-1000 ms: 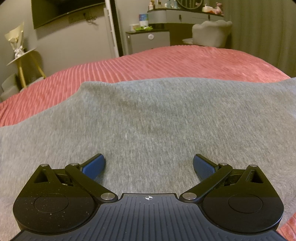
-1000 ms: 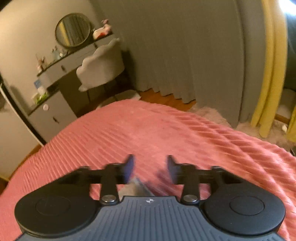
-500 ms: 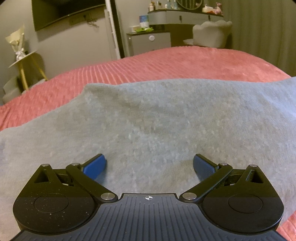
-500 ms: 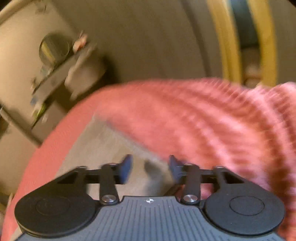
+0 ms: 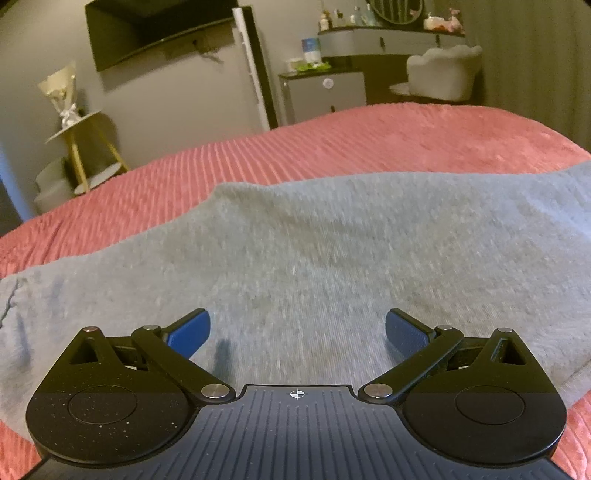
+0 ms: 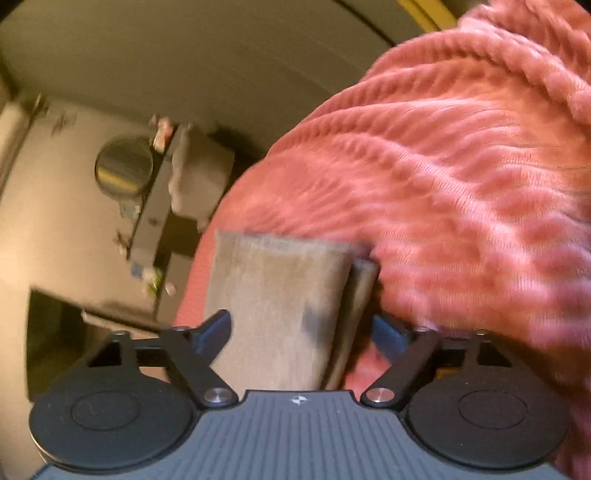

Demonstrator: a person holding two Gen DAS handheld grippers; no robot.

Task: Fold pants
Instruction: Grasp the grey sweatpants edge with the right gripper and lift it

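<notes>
Grey knit pants [image 5: 332,251] lie spread flat on a pink ribbed bedspread [image 5: 332,144]. My left gripper [image 5: 297,330] is open just above the pants' near part, holding nothing. In the right wrist view, which is rolled and blurred, a pant leg end [image 6: 280,295] with two stacked layers lies between the wide-open fingers of my right gripper [image 6: 301,330]. The fingers do not pinch the cloth.
Beyond the bed stand a small gold-legged side table [image 5: 85,147] at the left, a grey cabinet [image 5: 325,96], a dresser with a round mirror [image 5: 391,33] and a pale chair [image 5: 443,74]. The bedspread [image 6: 461,184] fills the right of the right wrist view.
My right gripper has rolled sharply, dropped toward the bed and opened wider, and the pant leg end now lies between its fingers. My left gripper has drawn back slightly over the pants.
</notes>
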